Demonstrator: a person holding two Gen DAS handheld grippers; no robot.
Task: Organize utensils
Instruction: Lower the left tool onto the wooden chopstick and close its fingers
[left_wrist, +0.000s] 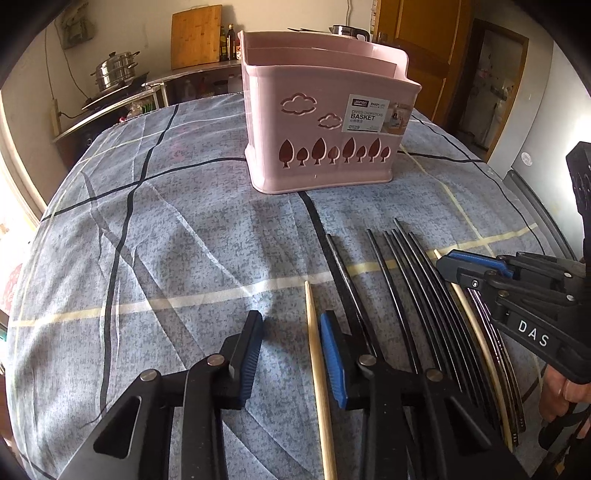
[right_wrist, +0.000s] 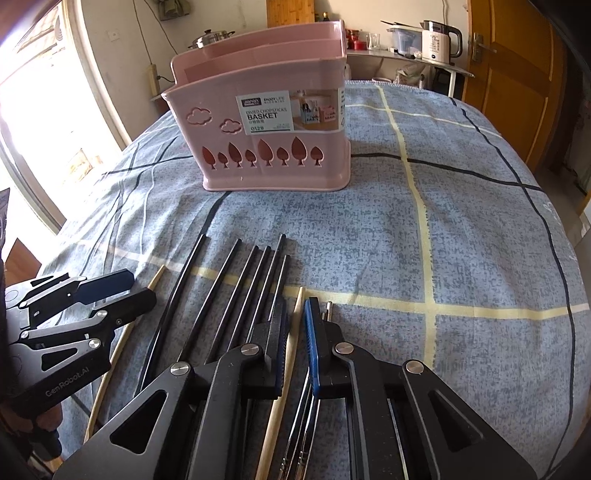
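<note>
A pink divided chopstick basket (left_wrist: 325, 122) (right_wrist: 269, 122) stands upright on the blue checked tablecloth, empty as far as I can see. Several black chopsticks (left_wrist: 413, 295) (right_wrist: 221, 295) lie side by side in front of it. My left gripper (left_wrist: 291, 332) is open around a pale wooden chopstick (left_wrist: 314, 354) lying on the cloth; it shows at the left in the right wrist view (right_wrist: 142, 286). My right gripper (right_wrist: 295, 317) is open around a second wooden chopstick (right_wrist: 288, 358), with metal chopsticks (right_wrist: 306, 424) beside it; it also shows in the left wrist view (left_wrist: 448, 264).
The tablecloth (left_wrist: 177, 266) (right_wrist: 461, 240) covers a round-edged table. Beyond it are a counter with a steel steamer pot (left_wrist: 116, 70), a cutting board (left_wrist: 195, 37), a kettle (right_wrist: 441, 40) and a wooden door (right_wrist: 517, 74).
</note>
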